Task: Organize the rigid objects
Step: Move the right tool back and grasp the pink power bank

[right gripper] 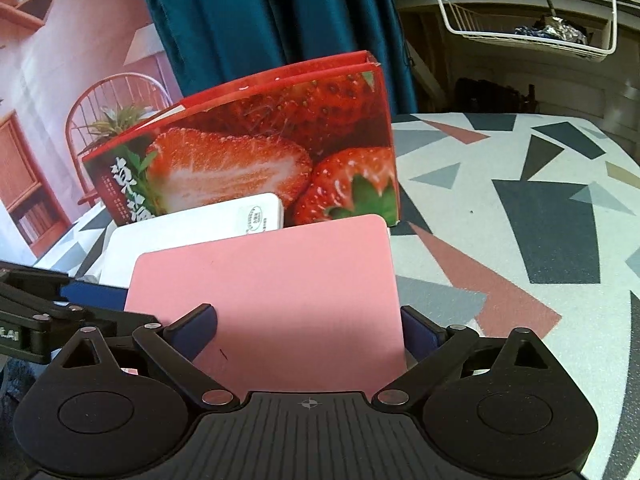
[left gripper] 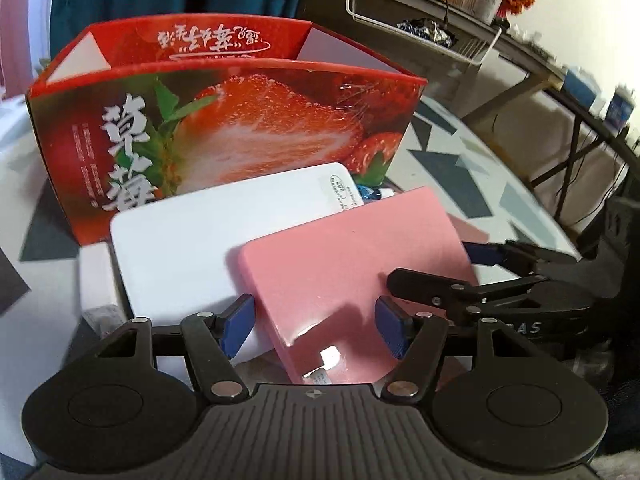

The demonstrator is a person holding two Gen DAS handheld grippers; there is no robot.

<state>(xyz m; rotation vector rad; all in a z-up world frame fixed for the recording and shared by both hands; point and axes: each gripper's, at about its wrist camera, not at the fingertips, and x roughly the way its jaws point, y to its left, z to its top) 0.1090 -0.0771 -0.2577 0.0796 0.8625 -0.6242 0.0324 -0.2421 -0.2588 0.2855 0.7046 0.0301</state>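
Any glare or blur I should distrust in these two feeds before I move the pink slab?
Left wrist: white glare patch on the pink slab near its close end, background shelves smeared at the right edge. Right wrist: the slab reads evenly lit and matte; the strawberry box is sharp, its edges bowed by fisheye.

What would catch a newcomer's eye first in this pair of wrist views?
The red strawberry box dominates, standing open-topped on the patterned table behind everything else. In front of it a pink slab lies tilted over a white slab, and the right gripper has its blue pads at the pink slab's two side edges. The left gripper stands open around the pink slab's near corner.
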